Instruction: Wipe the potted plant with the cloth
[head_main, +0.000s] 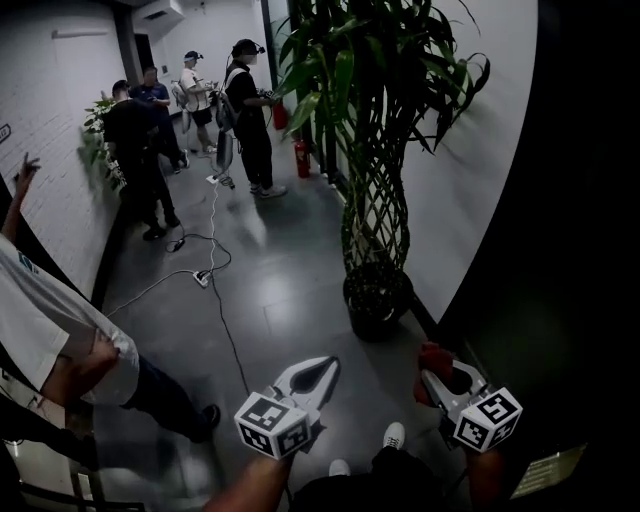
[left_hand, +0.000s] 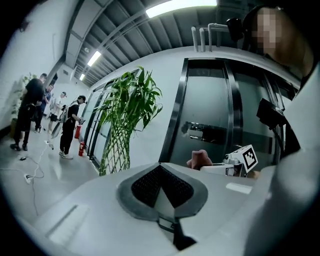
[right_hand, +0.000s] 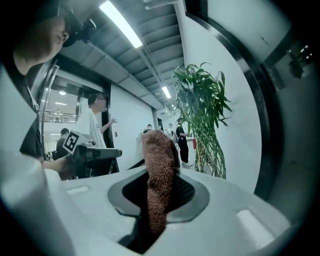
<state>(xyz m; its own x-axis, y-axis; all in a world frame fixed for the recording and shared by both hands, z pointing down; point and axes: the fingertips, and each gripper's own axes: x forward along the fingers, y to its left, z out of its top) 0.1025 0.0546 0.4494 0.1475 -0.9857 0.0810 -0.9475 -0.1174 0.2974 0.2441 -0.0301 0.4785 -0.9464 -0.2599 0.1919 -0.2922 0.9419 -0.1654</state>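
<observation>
Dim corridor lit by ceiling strip lights (left_hand: 182, 6); floor glare (head_main: 262, 292) noted; edges heavily vignetted, fisheye-distorted in 3 views.

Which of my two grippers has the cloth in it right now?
The right gripper: its jaws are shut on a reddish-brown cloth that sticks up between them. The left gripper is shut too, with nothing between its jaws.
</observation>
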